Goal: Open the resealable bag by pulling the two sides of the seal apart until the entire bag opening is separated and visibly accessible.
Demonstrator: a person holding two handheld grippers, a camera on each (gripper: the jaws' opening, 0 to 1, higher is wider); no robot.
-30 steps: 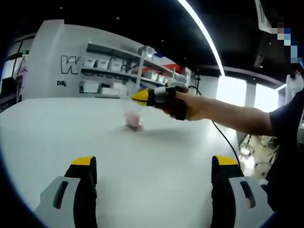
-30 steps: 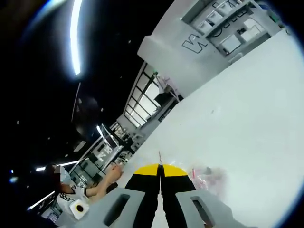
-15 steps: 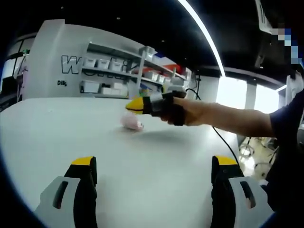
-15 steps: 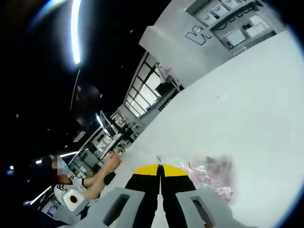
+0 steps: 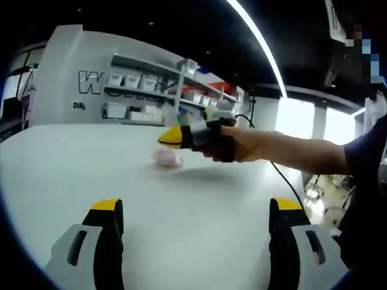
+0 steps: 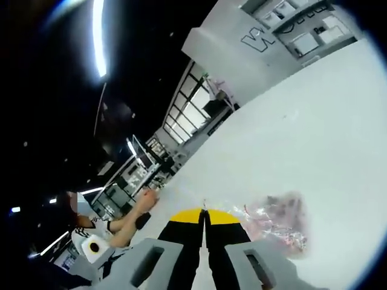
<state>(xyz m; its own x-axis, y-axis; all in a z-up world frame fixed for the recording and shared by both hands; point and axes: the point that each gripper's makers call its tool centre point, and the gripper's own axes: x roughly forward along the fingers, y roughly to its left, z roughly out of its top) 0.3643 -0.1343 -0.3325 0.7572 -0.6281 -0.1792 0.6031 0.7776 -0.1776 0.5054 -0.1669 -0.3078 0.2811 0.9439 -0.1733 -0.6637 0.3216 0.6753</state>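
Note:
A small clear resealable bag (image 5: 167, 157) with pink contents rests on the white table (image 5: 91, 169), far ahead of me. My right gripper (image 5: 171, 136), held in a person's hand, hovers just above the bag with its yellow tips together. In the right gripper view, its jaws (image 6: 204, 215) are shut on a thin clear edge of the bag (image 6: 279, 216), which spreads out to the right of the tips. My left gripper (image 5: 196, 206) stays near the table's front, wide open with nothing between its fingers, well short of the bag.
Behind the table stands a white wall with shelves of bins (image 5: 130, 96). A cable (image 5: 287, 181) trails off the table's right side. Another person (image 6: 112, 226) sits beyond the far edge in the right gripper view.
The right gripper has moved left and down; the bag that hung upright from it now lies low on the table. The left gripper has stayed put and open.

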